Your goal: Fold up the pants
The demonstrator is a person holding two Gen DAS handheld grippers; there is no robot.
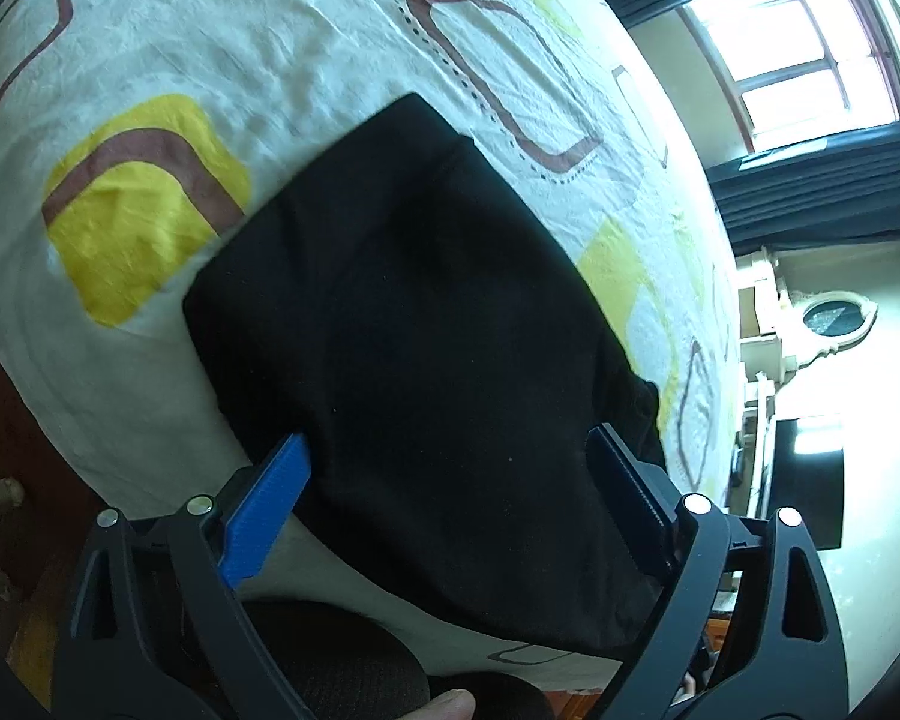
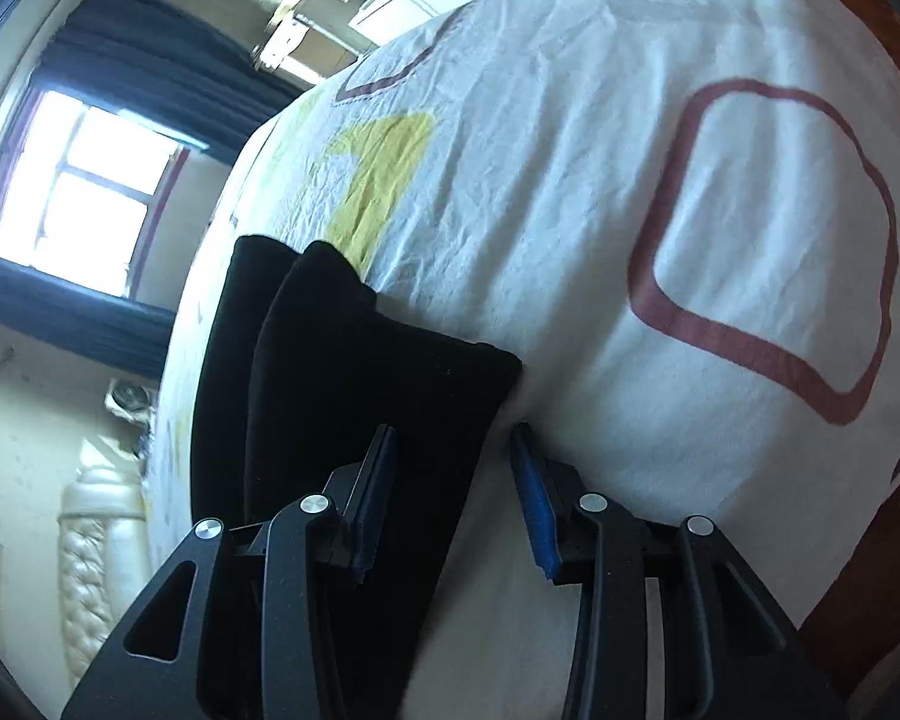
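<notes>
A bed covered with a white sheet printed with yellow blocks and brown rounded outlines fills most of both wrist views, and a pair of black pants lies folded on it. In the left wrist view, going from left to right, a strip of dark wood floor shows at the edge, then the sheet with a large yellow patch, then the pants as a broad, dark, roughly rectangular bundle in the middle, with a second layer peeking out at its right edge. The left gripper hovers over the near part of the bundle with its jaws spread wide, one blue-padded finger at the bundle's left edge and the other at its right; the pads do not squeeze the cloth. A fingertip of the person shows at the bottom. Farther right are dark curtains and a bright window. In the right wrist view, from left to right, come the window and curtains, a pale padded headboard, then the pants as two stacked dark layers lying along the left side of the sheet. The right gripper sits over the near corner of the pants, jaws partly open, its left finger over the cloth and its right finger over bare sheet; nothing is clamped.
</notes>
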